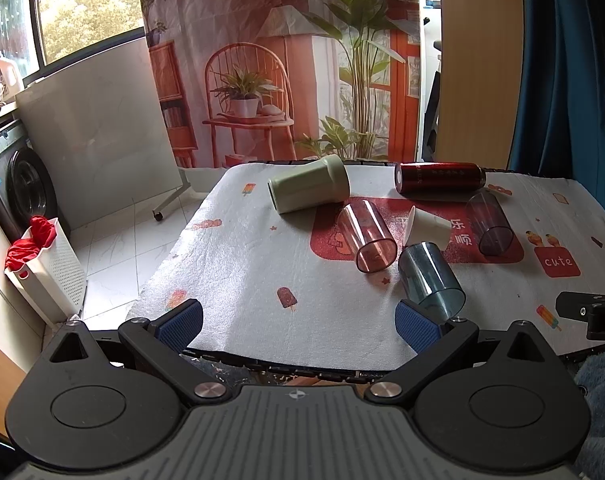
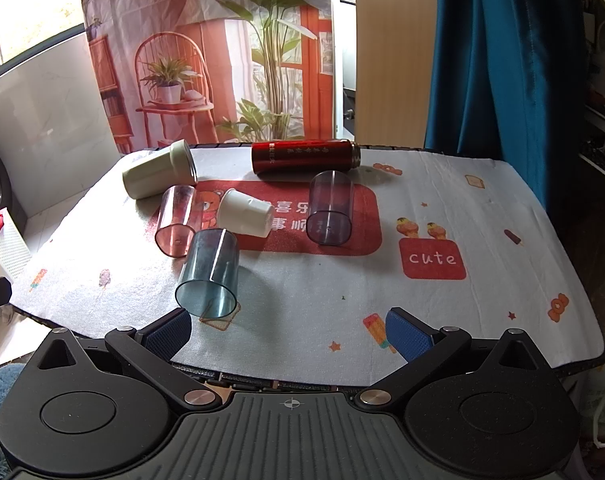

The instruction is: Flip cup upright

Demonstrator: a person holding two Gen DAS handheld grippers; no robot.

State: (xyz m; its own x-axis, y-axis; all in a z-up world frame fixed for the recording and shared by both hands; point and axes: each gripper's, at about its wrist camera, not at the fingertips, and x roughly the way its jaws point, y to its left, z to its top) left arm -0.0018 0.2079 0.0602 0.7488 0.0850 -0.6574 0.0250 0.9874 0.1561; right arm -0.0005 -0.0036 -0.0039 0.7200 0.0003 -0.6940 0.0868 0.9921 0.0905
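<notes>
Several cups lie on their sides on the cloth-covered table (image 2: pixel 462 320). A clear blue cup (image 2: pixel 210 276) lies nearest, mouth toward me; it also shows in the left wrist view (image 1: pixel 430 278). A clear pink cup (image 2: pixel 176 220) (image 1: pixel 366 238), a white cup (image 2: pixel 244 212) (image 1: pixel 424 228), a purple-tinted cup (image 2: pixel 330 212) (image 1: pixel 488 222), a pale green cup (image 2: pixel 158 174) (image 1: pixel 310 186) and a red flask (image 2: pixel 302 157) (image 1: pixel 438 178) lie behind. My left gripper (image 1: pixel 298 322) is open and empty at the table's near edge. My right gripper (image 2: pixel 288 332) is open and empty, just right of the blue cup.
A white laundry basket (image 1: pixel 46 276) with red cloth stands on the floor at left, by a washing machine (image 1: pixel 18 188). A printed backdrop (image 1: pixel 282 60) hangs behind the table. A blue curtain (image 2: pixel 502 52) hangs at right. The right gripper's body (image 1: pixel 590 312) shows at the left view's right edge.
</notes>
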